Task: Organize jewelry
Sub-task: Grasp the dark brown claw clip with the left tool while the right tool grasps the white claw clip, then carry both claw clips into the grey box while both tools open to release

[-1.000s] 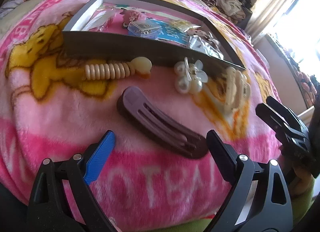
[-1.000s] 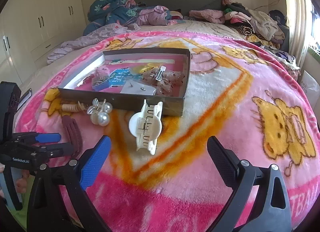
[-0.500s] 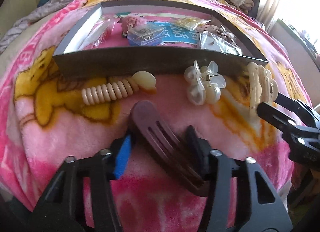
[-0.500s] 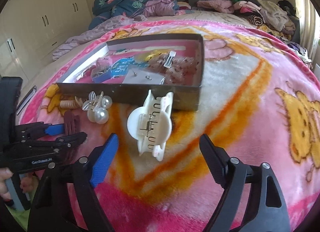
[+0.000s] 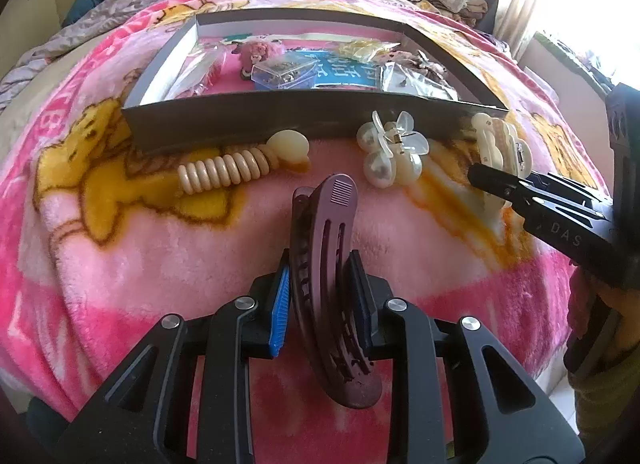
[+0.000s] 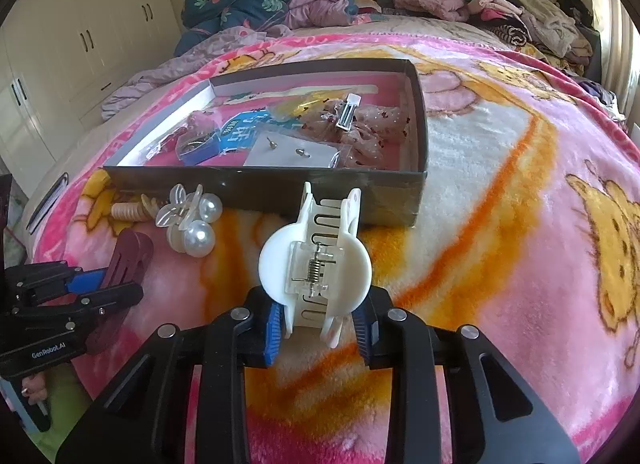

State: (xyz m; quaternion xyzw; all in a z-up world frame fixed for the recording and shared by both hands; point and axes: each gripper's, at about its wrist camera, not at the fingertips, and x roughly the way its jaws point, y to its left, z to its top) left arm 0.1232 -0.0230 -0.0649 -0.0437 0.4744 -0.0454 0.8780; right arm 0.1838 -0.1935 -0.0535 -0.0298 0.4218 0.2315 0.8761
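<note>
I have both pairs of tongs closing at once, so the job now is to let each grip seat before I lift anything off the bed

On my left, the left tongs (image 5: 318,296) are closing around the maroon hair clip (image 5: 326,264). It stands on edge between the pads, which press its 2 long sides near the middle, with the ribbed tip pointing toward the box (image 5: 280,116) and the rounded tail hanging back under the tongs. Because it is long and curved, I judge it could pivot in the pads, so I would squeeze firm, lift straight up, and keep the wrist steady

Between the 2 grips lie the cream spiral clip (image 5: 240,162) and the pearl flower clip (image 5: 390,156), both on the blanket (image 5: 140,244) just in front of the box wall, untouched

On my right, the right tongs (image 6: 320,324) are closing on the white claw clip (image 6: 316,264), pads at the lower edges of its round body, teeth pointing at the box (image 6: 416,112). The spring could let it squirm, so I would hold below the hinge and carry it low over the near wall
</note>
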